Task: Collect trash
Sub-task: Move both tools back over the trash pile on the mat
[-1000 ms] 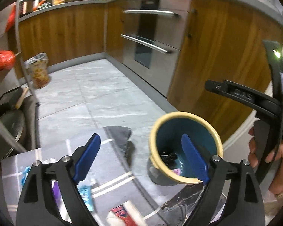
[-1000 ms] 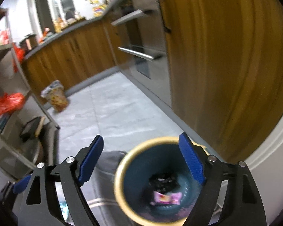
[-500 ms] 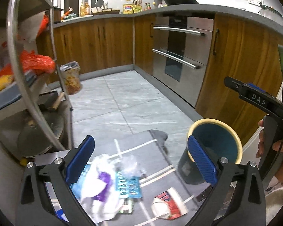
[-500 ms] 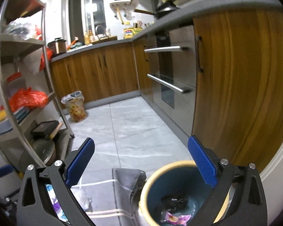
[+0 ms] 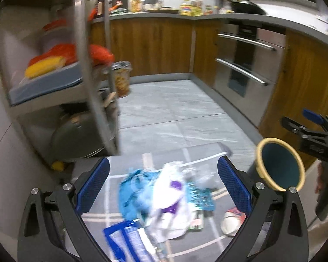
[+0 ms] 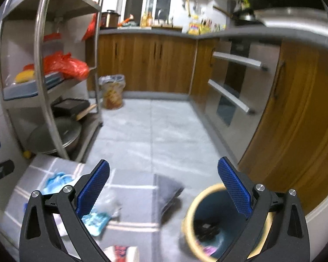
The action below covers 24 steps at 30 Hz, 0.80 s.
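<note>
Trash pickup: wrapper pile (image 5: 161,198) on the grey mat (image 5: 94,220)
Both hand-held grippers, left (image 5: 163,186) and right (image 6: 164,187), are wide and empty; wrappers look light, crinkly and slippery, so pinch a bunched fold.

Two tools (image 5: 163,184), one bin (image 5: 281,166), one rack (image 6: 43,69), two oven handles (image 6: 237,59)

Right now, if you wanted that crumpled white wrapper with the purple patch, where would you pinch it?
Probably from above, on the raised fold near the top of the white wrapper. It lies crumpled on the mat among other litter, so its edges are blurred and overlapped. The open left gripper already frames it.
</note>
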### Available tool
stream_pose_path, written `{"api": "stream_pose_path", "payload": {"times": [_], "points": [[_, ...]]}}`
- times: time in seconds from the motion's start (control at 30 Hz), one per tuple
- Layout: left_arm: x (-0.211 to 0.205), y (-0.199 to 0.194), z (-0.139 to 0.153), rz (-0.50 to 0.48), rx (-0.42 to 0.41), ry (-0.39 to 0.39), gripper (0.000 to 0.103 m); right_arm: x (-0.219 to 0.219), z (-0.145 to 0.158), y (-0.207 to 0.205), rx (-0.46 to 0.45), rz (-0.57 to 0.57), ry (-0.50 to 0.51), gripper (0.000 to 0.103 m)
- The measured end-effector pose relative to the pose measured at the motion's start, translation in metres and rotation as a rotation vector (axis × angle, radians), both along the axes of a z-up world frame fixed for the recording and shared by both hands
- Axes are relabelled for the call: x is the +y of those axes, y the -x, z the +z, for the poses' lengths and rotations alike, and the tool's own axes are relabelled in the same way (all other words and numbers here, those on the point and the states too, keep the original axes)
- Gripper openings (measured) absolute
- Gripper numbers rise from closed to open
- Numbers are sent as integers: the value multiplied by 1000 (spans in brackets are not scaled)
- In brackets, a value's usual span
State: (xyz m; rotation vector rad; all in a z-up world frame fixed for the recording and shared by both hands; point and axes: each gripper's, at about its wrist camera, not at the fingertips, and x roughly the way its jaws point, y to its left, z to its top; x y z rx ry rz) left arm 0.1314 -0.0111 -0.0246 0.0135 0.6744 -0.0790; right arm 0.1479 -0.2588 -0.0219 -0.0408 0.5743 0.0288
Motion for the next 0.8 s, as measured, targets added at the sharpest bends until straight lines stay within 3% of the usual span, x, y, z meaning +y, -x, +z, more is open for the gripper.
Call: {"api": "stream_pose_path", "payload": {"times": [0.1, 0.17, 0.3, 0.53, 0.63, 0.8], "points": [[25, -3, -8, 57, 30, 27, 97, 4, -14, -7, 91, -6, -108, 98], [43, -8, -12, 99, 45, 55, 97, 9, -23, -9, 129, 5, -128, 98], [66, -13, -21, 151, 65, 84, 97, 24, -37, -15, 174, 34, -88, 98], [77, -30, -40, 159, 131, 86, 97, 37, -60, -33, 245, 58, -68, 98], [78, -39, -48, 157, 152, 58, 97, 42, -70, -43, 272, 71, -63, 98], [88, -44, -71, 190, 243, 90, 95, 59, -90, -65, 318, 98, -44, 96]]}}
